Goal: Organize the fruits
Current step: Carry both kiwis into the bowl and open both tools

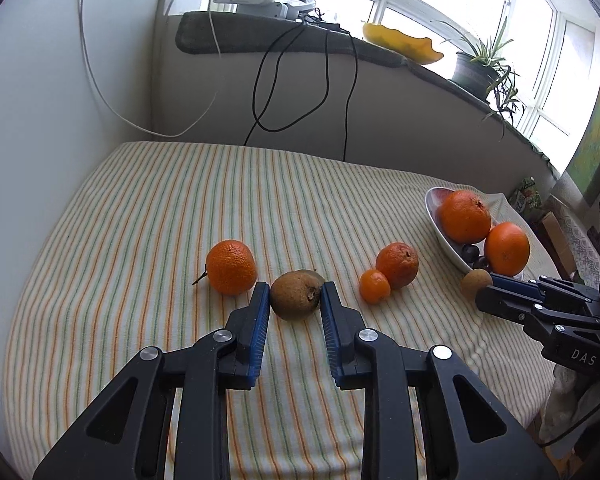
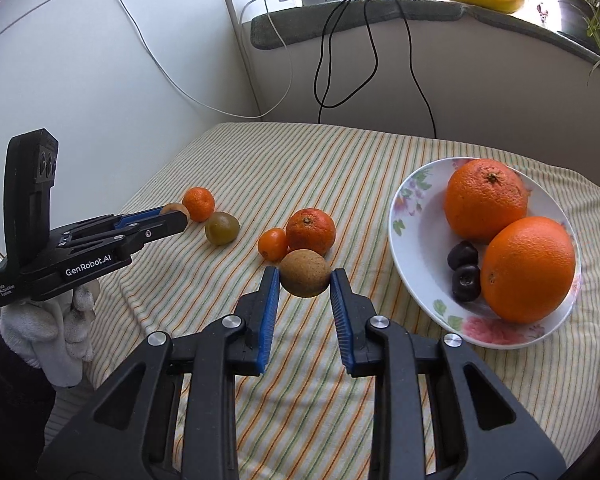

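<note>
My left gripper point(image 1: 295, 294) is shut on a brown pear-like fruit point(image 1: 296, 294), held above the striped cloth; the same fruit shows in the right wrist view point(image 2: 175, 209) between the left gripper's fingers. My right gripper point(image 2: 305, 279) is shut on a round tan fruit point(image 2: 305, 273), also seen in the left wrist view point(image 1: 476, 282). A mandarin point(image 1: 231, 267) lies just left of the left gripper. A greenish-brown fruit point(image 2: 221, 227) lies on the cloth. A medium orange point(image 1: 397, 265) and a small orange fruit point(image 1: 374, 286) lie mid-table. The white floral plate point(image 2: 410, 216) holds two large oranges point(image 2: 486, 198) point(image 2: 529, 269) and two dark plums point(image 2: 465, 270).
The table is covered by a striped cloth point(image 1: 180, 200). Black cables point(image 1: 268, 76) hang from the windowsill behind it. A potted plant point(image 1: 480, 68) and a yellow dish point(image 1: 402, 42) stand on the sill. A gloved hand point(image 2: 52, 340) holds the left gripper.
</note>
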A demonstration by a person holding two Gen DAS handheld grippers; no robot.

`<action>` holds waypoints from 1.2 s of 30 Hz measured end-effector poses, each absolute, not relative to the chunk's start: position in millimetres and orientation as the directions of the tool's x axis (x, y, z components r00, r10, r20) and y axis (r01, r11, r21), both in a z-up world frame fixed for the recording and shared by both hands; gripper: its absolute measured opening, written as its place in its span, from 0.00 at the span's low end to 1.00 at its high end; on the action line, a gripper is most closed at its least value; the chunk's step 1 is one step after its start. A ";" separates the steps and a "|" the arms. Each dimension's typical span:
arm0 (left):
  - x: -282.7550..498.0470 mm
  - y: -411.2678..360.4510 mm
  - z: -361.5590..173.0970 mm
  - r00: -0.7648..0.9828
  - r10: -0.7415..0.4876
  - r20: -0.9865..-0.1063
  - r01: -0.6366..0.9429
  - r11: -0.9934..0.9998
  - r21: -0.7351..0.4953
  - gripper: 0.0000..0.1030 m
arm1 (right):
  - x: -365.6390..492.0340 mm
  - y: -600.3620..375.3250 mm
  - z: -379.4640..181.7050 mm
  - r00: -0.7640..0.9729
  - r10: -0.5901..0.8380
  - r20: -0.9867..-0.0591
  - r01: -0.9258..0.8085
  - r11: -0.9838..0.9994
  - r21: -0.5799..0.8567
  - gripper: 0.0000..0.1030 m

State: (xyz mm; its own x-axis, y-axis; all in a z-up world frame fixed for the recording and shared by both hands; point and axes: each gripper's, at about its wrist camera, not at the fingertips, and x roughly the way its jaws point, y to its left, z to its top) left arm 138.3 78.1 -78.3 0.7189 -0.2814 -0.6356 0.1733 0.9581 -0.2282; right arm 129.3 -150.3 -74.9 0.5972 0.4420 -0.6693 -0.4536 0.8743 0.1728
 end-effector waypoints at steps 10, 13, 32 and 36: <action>146.9 37.7 -61.3 0.715 -0.351 -0.605 0.247 0.936 -0.251 0.23 | 118.9 -195.3 -57.5 0.660 0.391 -0.641 -0.392 0.908 0.151 0.27; 151.4 24.4 -58.3 0.708 -0.371 -0.602 0.271 0.929 -0.254 0.23 | 117.2 -203.6 -56.0 0.669 0.384 -0.636 -0.377 0.913 0.155 0.27; 192.0 -51.9 -47.3 0.663 -0.456 -0.594 0.377 0.888 -0.262 0.23 | 127.5 -219.4 -52.2 0.695 0.359 -0.623 -0.360 0.924 0.131 0.27; 200.8 -63.5 -49.1 0.655 -0.459 -0.601 0.387 0.886 -0.255 0.23 | 130.0 -220.2 -52.5 0.696 0.359 -0.622 -0.360 0.924 0.130 0.27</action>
State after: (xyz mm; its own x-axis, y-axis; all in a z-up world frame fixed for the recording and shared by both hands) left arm 200.8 -63.5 -49.1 0.6547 -0.4591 -0.6005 0.3870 0.8860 -0.2554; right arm 130.0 -220.2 -52.5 0.6956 0.3587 -0.6225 -0.3598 0.9239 0.1304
